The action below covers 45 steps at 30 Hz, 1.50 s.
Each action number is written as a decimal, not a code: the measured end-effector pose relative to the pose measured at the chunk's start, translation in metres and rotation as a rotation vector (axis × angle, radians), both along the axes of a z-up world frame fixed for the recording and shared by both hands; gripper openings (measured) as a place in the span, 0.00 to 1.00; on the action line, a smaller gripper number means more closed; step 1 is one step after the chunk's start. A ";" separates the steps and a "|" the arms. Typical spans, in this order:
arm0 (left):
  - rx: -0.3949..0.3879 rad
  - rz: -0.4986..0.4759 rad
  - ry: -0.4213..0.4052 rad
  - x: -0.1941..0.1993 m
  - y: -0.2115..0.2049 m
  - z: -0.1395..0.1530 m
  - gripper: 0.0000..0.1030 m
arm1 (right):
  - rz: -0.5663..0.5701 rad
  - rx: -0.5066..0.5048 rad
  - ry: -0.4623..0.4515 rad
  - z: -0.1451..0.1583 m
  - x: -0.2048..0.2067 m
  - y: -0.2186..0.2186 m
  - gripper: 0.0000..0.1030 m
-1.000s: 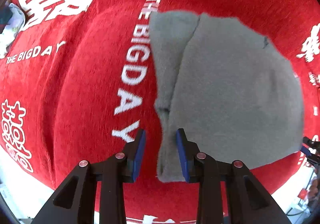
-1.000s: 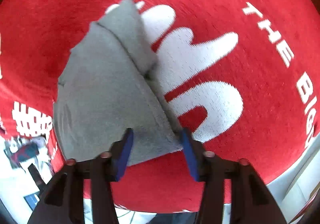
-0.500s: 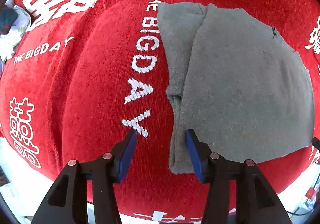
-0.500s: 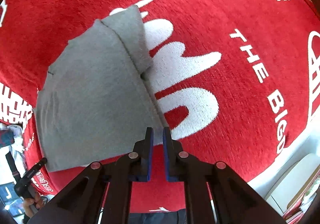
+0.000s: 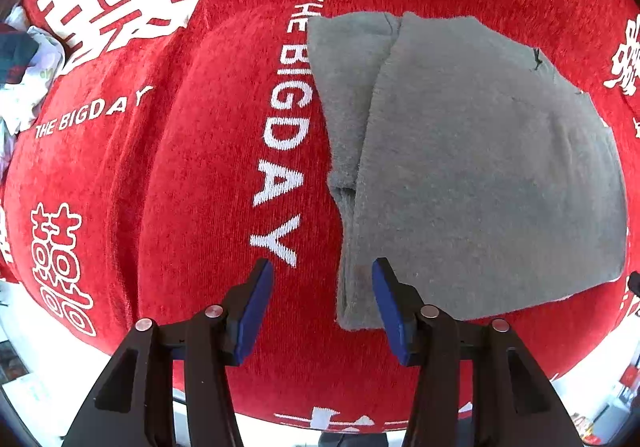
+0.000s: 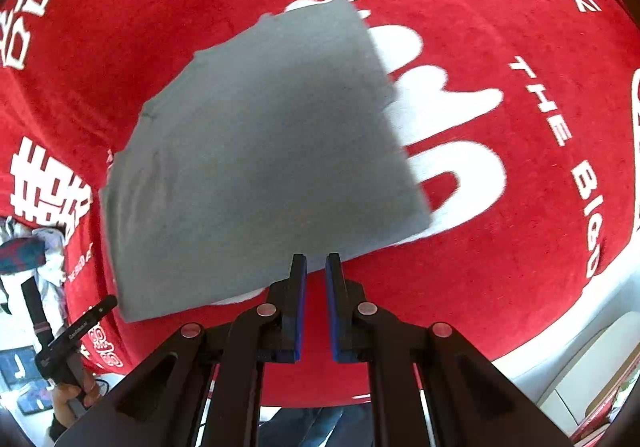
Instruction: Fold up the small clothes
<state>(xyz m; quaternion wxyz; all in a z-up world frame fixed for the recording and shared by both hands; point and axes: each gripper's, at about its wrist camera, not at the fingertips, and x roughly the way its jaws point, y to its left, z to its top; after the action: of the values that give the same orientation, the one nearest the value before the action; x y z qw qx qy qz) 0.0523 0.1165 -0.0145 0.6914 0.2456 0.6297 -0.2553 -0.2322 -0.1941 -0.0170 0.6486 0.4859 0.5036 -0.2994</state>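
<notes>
A grey garment [image 5: 472, 167] lies folded on the red cloth [image 5: 192, 187] with white lettering; a narrower folded strip runs along its left edge. My left gripper [image 5: 322, 275] is open, its jaws straddling the garment's near left corner just above the cloth. In the right wrist view the grey garment [image 6: 260, 151] looks lifted and blurred, its near edge right at my right gripper [image 6: 316, 267]. The right jaws are almost closed with a thin gap; whether cloth sits between them is hidden.
A pile of other clothes [image 5: 20, 75] lies past the red cloth's far left edge, also in the right wrist view [image 6: 28, 251]. The other hand-held gripper [image 6: 76, 331] shows at lower left. The cloth's front edge drops off just below both grippers.
The left gripper opened wider and drew back slightly. The right gripper, open a second ago, closed at the garment's near edge, and the garment now looks raised and shifted right over the white lettering.
</notes>
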 end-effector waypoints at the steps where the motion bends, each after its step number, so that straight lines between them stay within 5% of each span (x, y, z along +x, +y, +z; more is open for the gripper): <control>1: -0.001 0.004 -0.003 0.000 0.001 0.002 0.81 | 0.003 0.003 -0.005 0.001 0.002 0.003 0.13; 2: -0.011 0.006 -0.017 0.000 0.002 0.004 0.89 | 0.007 0.008 -0.010 0.001 0.006 0.006 0.17; 4: -0.024 -0.007 -0.030 -0.001 0.002 0.009 0.89 | 0.016 0.010 -0.020 0.001 0.014 0.012 0.51; 8: 0.021 -0.026 -0.068 -0.004 0.001 0.012 0.89 | 0.064 -0.014 -0.048 0.006 0.034 0.027 0.61; 10: 0.037 -0.023 -0.092 -0.002 0.003 0.013 0.89 | 0.116 -0.020 -0.068 0.009 0.051 0.038 0.77; 16: 0.031 0.030 -0.059 0.007 0.011 0.008 0.89 | 0.192 0.146 -0.226 -0.005 0.101 0.075 0.80; 22: 0.007 0.041 -0.048 0.013 0.021 0.008 0.89 | 0.062 0.477 -0.353 -0.073 0.148 0.123 0.80; 26: 0.007 0.051 -0.050 0.018 0.030 0.008 0.89 | -0.012 0.514 -0.378 -0.097 0.164 0.139 0.81; 29: 0.017 0.043 -0.055 0.020 0.034 0.006 0.89 | -0.080 0.519 -0.420 -0.098 0.173 0.138 0.71; 30: 0.019 0.041 -0.056 0.020 0.034 0.006 0.89 | -0.087 0.522 -0.423 -0.098 0.176 0.137 0.33; 31: 0.019 0.037 -0.055 0.020 0.035 0.006 0.89 | -0.073 0.522 -0.402 -0.098 0.179 0.137 0.08; 36: 0.031 0.021 -0.073 0.020 0.037 0.007 0.89 | 0.089 0.441 -0.297 -0.096 0.188 0.154 0.08; 41: 0.048 0.009 -0.072 0.018 0.035 0.001 0.89 | 0.105 0.461 -0.277 -0.101 0.187 0.159 0.12; 45: 0.033 -0.022 -0.076 0.018 0.028 0.005 0.89 | 0.227 0.353 -0.278 -0.065 0.176 0.146 0.12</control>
<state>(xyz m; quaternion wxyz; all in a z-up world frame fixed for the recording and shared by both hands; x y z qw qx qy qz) 0.0704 0.1446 -0.0099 0.7078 0.2733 0.6045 -0.2428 -0.0558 -0.0485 -0.0824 0.6462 0.5687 0.5051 -0.0622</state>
